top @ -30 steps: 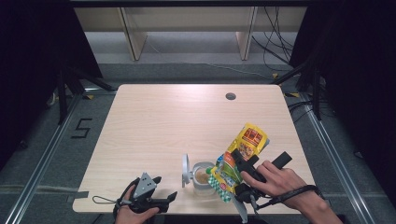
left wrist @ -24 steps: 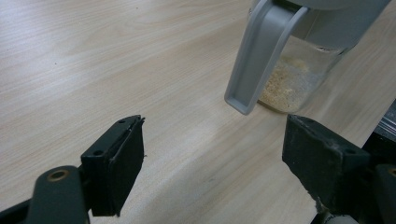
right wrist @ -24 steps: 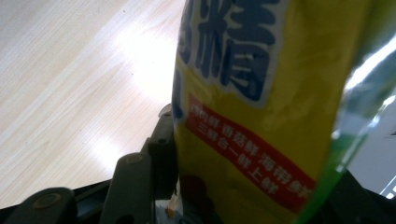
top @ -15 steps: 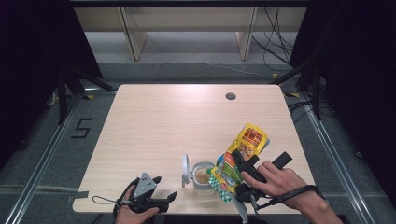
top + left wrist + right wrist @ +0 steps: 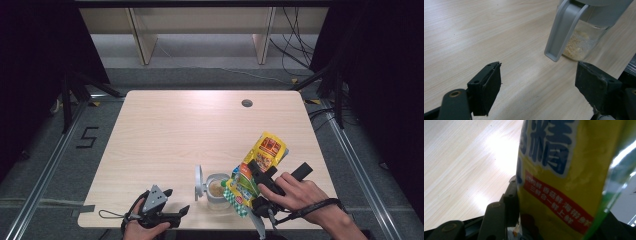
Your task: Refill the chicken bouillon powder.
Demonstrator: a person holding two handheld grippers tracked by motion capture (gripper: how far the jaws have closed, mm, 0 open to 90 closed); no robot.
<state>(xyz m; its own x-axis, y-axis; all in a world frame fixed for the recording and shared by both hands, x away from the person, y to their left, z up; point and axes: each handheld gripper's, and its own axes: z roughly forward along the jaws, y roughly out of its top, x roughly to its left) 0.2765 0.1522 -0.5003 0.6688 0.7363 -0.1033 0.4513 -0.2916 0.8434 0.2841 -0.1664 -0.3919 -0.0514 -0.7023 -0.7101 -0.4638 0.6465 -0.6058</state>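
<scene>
A yellow snack bag point(image 5: 257, 165) with red and green print is tilted over a small clear jar point(image 5: 217, 190), its lower end at the jar's mouth. My right gripper point(image 5: 260, 180) is shut on the bag, which looms close in the right gripper view as the yellow bag point(image 5: 564, 177). The jar holds a tan granular filling and its grey flip lid point(image 5: 199, 182) stands open at its left. In the left gripper view the jar point(image 5: 584, 42) and lid point(image 5: 561, 30) lie just ahead. My left gripper point(image 5: 172, 207) rests open near the table's front edge, left of the jar, holding nothing.
The light wooden table point(image 5: 180, 130) has a round cable hole point(image 5: 246, 103) at the back right. Black frame rails and cables lie on the floor around the table, with a shelf unit point(image 5: 200, 30) beyond the far edge.
</scene>
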